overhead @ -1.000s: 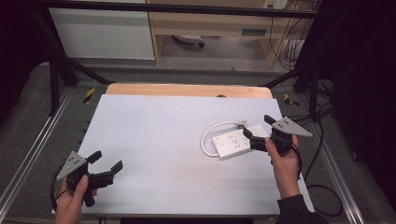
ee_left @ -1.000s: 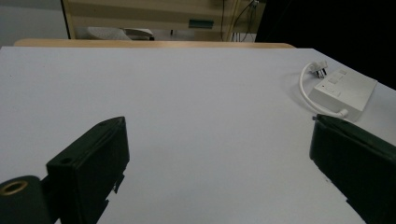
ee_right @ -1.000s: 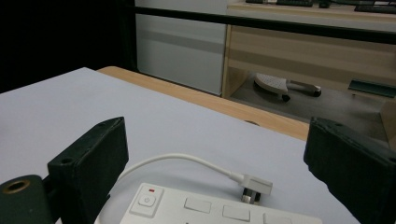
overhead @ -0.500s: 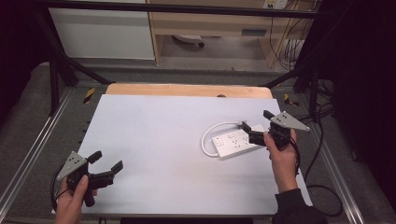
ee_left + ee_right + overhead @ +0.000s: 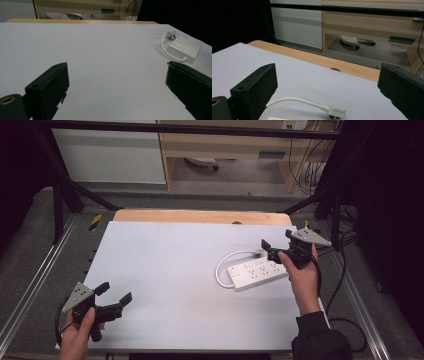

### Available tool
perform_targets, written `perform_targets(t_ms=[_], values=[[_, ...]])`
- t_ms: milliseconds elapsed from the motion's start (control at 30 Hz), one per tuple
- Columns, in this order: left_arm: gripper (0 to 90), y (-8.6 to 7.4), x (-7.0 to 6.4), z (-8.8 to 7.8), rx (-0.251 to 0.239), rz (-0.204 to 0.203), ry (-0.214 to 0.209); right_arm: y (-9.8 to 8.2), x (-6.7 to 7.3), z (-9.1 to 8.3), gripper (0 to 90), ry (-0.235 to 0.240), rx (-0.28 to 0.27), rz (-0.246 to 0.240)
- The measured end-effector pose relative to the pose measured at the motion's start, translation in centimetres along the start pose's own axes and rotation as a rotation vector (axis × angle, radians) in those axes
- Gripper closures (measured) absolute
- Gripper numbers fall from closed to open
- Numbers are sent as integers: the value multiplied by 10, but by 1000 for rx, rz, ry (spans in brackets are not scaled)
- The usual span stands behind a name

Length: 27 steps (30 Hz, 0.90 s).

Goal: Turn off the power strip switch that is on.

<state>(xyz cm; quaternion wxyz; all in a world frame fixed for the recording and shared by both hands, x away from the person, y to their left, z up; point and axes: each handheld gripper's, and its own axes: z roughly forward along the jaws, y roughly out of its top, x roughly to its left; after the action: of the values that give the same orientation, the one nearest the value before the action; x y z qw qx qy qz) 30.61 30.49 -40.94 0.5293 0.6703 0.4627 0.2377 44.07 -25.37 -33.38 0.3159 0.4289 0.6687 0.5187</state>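
Tongs both released: right gripper (image 5: 270, 247) beside power strip (image 5: 257, 273), left gripper (image 5: 114, 293) well apart.

One power strip (image 5: 257, 271) (white, one plug (image 5: 257, 253)); two tools; one table (image 5: 165, 270).

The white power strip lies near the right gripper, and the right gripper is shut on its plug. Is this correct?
Not entirely. The power strip does lie near the right gripper, but the right gripper view shows its jaws wide apart, with the plug lying free on the table.
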Motion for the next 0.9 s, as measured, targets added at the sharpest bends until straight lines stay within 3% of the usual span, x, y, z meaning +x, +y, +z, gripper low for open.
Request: perform_targets(t_ms=[267, 433, 533, 900], values=[[50, -1, 0, 1, 4, -3, 5, 9, -7, 13, 53, -20, -17, 37], [50, -1, 2, 1, 8, -6, 8, 2, -6, 23, 92, -43, 20, 26], [51, -2, 2, 1, 8, -12, 9, -2, -6, 26, 159, -50, 37, 13], [51, -1, 2, 1, 6, -9, 9, -11, -9, 28, 513, -60, 21, 23]])
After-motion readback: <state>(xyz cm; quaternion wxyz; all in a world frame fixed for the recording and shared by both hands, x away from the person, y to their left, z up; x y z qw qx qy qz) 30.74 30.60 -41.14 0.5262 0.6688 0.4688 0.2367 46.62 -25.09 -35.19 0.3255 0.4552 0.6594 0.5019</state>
